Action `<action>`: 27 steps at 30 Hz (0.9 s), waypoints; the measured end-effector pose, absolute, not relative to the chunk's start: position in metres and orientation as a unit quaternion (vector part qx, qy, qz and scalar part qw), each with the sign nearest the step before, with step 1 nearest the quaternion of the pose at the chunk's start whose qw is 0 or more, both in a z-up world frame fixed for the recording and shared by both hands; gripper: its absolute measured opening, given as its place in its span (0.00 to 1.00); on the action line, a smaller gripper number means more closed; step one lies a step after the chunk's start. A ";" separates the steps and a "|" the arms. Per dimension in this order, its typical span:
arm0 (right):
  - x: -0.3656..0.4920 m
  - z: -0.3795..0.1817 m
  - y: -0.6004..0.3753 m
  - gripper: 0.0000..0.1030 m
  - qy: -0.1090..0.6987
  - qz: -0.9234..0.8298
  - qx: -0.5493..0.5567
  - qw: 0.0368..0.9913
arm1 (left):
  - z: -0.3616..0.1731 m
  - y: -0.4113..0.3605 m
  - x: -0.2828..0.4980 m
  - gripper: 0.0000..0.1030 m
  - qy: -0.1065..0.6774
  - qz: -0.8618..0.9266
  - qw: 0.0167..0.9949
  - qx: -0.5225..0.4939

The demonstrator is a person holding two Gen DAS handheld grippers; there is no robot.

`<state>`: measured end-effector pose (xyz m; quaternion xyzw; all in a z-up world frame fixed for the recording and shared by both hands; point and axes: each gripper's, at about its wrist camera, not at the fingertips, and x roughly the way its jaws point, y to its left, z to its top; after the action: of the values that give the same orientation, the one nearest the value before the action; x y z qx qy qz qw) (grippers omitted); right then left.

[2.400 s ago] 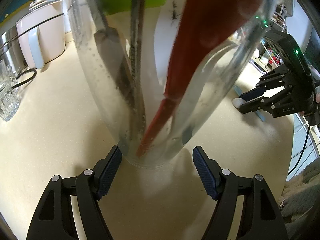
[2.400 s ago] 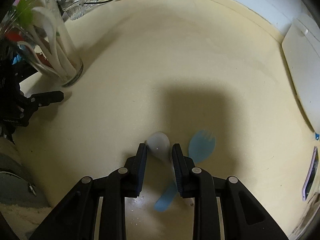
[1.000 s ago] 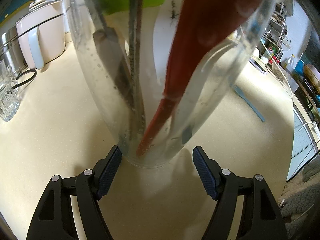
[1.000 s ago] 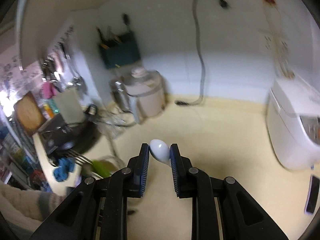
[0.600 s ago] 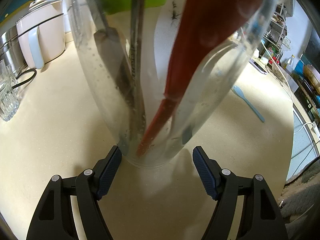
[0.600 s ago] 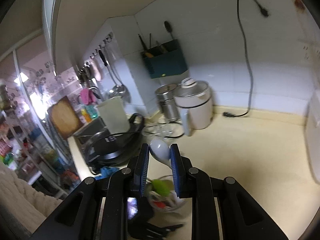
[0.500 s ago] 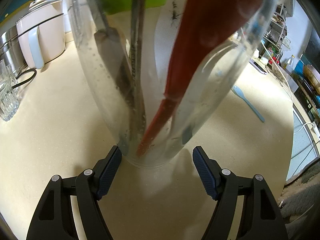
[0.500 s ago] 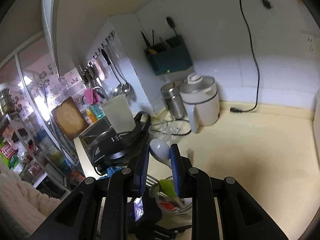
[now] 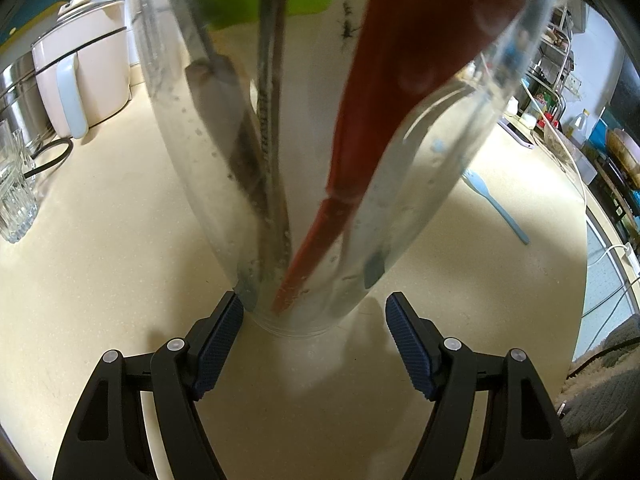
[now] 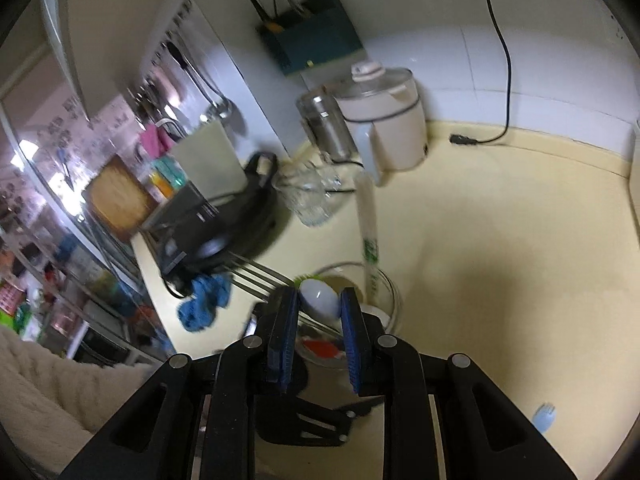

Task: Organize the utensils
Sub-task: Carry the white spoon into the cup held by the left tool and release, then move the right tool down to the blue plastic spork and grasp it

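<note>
Both grippers are showing black plastic fingers, each carrying silver round screws and a dark blue ribbed pad; the left gripper (image 9: 314,344) and the right gripper (image 10: 319,334) are looking alike. A cream fluffy sleeve (image 10: 44,392) is covering the person's arm.

The left tool (image 9: 314,340) stands wide apart, tilted downward; the right tool (image 10: 319,308) is clamped, angled down.

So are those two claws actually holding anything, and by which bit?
The right gripper pinches a white spoon by its bowl. The left gripper holds nothing; its jaws stand open around the glass jar.
</note>
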<state>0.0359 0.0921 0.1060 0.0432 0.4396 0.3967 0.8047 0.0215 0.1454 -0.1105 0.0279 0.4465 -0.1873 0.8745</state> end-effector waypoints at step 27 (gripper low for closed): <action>0.071 0.038 -0.111 0.26 0.530 0.088 0.150 0.830 | -0.111 0.144 0.021 0.75 0.447 -0.187 0.875 0.028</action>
<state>0.0714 -0.1106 0.0379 0.1504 0.5301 0.0879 0.8299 0.0211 0.1444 -0.1105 0.0276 0.4466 -0.1867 0.8746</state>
